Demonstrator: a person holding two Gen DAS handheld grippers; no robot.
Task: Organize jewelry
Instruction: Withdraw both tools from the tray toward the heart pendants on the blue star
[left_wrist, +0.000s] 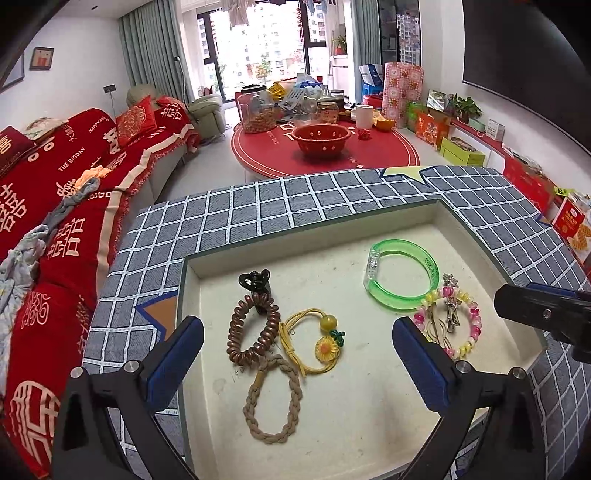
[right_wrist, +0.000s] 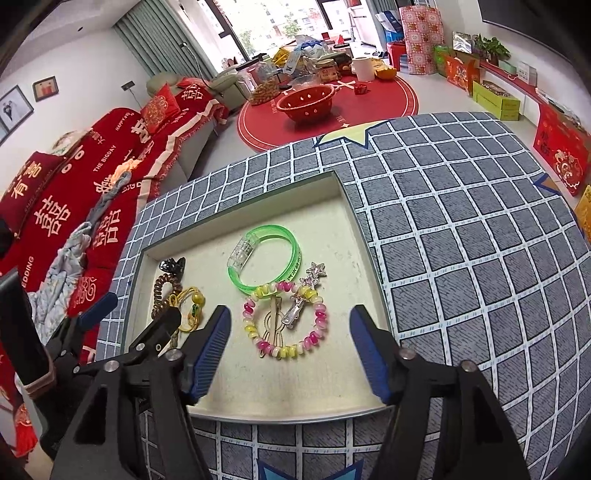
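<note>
1. Seven or so pieces lie loose in the tray (left_wrist: 369, 214), mid-frame; I see nothing sorted.
2. My left gripper (left_wrist: 299, 354) hangs with fingers spread over the hair ties (left_wrist: 253, 328).
3. My right gripper (right_wrist: 290, 347), equally wide, frames the bead bracelet (right_wrist: 284, 319) below the green bangle (right_wrist: 264, 258).

Left claw (left_wrist: 297, 356), right claw (right_wrist: 290, 345): blk frames, blue pads, silver screws.

Cream tray (left_wrist: 461, 236) w/ green bangle (left_wrist: 404, 274), bead bracelet (left_wrist: 471, 325), coil tie (left_wrist: 251, 332), braided tie (left_wrist: 273, 402)
</note>
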